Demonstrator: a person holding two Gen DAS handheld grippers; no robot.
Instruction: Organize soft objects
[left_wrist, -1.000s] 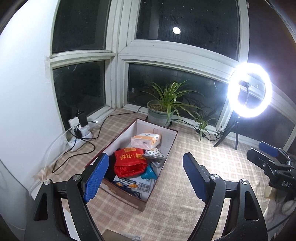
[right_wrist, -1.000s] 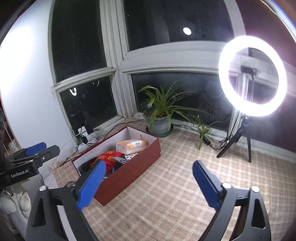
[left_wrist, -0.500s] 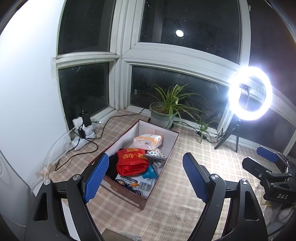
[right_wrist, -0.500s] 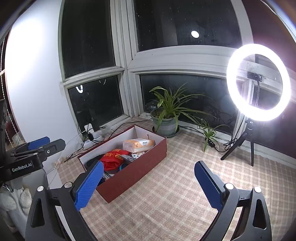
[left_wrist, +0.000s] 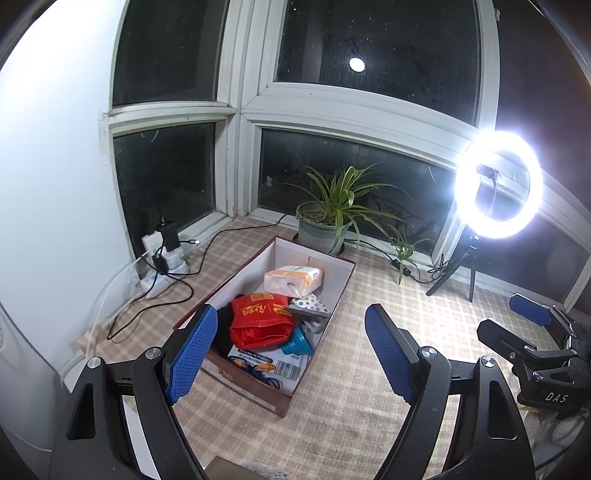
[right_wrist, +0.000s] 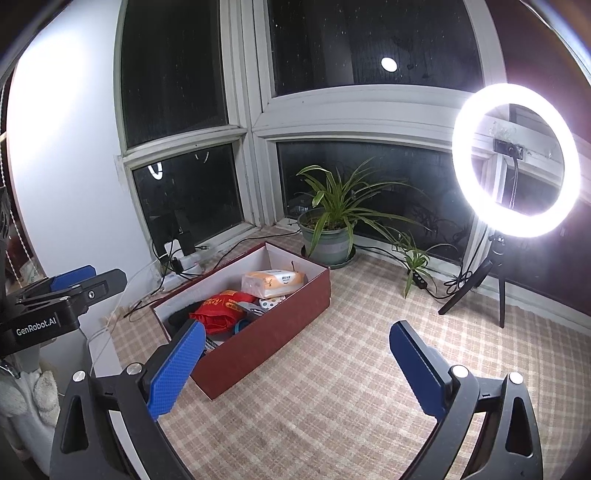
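Nearest to us, the left gripper (left_wrist: 288, 349) stands wide open with nothing between its blue pads, and the right gripper (right_wrist: 295, 365) is likewise spread wide and empty; both hang above the checked mat (right_wrist: 332, 406), clear of everything. Just beyond the left gripper lies the open red-brown box (left_wrist: 255, 384), which holds the task's things in a loose heap. At its near end we see a flat printed packet with a barcode (left_wrist: 273, 363). On top of it rests a crumpled red bag (left_wrist: 260, 323), with a teal funnel-shaped piece (left_wrist: 295, 341) touching its right side. We judge the red bag to be light, limp and somewhat slippery; we would take it at a bunched fold near its upper edge, not on a flat face, so the film does not slide out of the pads. Farther along, a spotted white item (left_wrist: 308, 304) lies beside the box wall, and a soft tissue pack (left_wrist: 293, 278) sits at the far end. The pack should compress readily; we would grip it across its short width with light pressure. Past the box stand a potted plant (left_wrist: 325, 225) and a ring light (left_wrist: 498, 184) before the dark window.
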